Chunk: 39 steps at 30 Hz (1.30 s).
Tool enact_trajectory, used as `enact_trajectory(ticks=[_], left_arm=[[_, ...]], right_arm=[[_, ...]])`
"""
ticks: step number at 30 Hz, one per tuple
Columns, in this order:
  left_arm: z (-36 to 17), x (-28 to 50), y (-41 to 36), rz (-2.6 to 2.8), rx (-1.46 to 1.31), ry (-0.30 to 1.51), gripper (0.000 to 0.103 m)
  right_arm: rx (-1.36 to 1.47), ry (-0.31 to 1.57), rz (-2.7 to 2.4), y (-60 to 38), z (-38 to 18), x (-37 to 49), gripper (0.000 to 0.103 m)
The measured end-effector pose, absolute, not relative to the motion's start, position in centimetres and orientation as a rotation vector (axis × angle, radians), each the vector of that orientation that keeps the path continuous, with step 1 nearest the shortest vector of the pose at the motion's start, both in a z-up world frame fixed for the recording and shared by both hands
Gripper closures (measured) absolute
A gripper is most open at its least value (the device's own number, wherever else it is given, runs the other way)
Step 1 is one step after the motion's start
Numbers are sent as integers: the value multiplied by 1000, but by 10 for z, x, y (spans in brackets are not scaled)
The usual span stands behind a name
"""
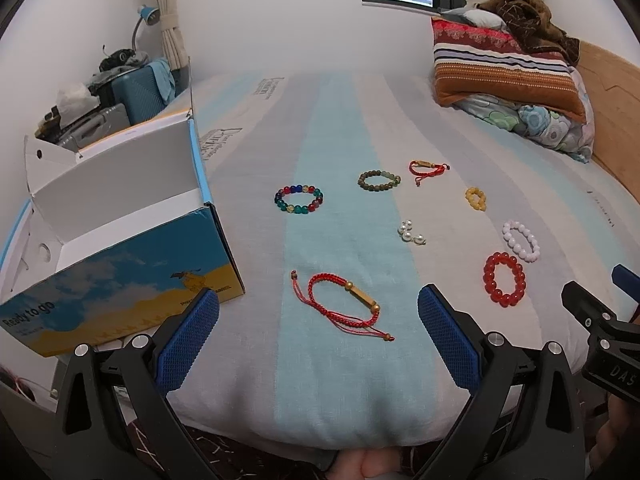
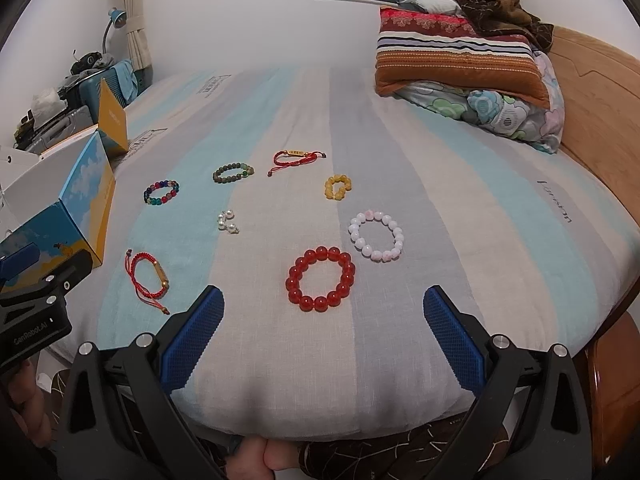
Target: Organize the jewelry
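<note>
Pre-grasp step: left gripper (image 1: 318,334), right gripper (image 2: 323,336) both hovering wide, holding nothing. Next: closing on red cord bracelet (image 1: 340,304) at 12 o'clock, carrying to box (image 1: 120,248) at 10 o'clock.

Six bead bracelets (image 2: 320,279), two red cord bracelets (image 2: 149,279), one pearl cluster (image 2: 228,222), one open box (image 1: 120,236)

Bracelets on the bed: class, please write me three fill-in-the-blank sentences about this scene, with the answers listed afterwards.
1. The open cardboard box stands on the ____ side of the bed.
2. Straight ahead of the right tongs lies a bracelet of large ____ beads.
3. Both the right and the left tongs are ____ and hold nothing.

Missing words: left; red; open
</note>
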<state>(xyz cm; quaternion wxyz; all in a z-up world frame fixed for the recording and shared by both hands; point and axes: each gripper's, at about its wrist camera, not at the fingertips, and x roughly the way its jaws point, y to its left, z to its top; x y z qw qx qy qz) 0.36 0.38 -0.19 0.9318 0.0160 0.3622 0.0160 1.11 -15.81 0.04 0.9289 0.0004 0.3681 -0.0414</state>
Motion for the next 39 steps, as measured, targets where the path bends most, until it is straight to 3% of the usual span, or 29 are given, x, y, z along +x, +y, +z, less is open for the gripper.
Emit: enact_trajectory(ticks=[39], left_arm=[[-3,4,3,34,26,757,6]], right_arm=[[4,762,-79,-156,2,14,7]])
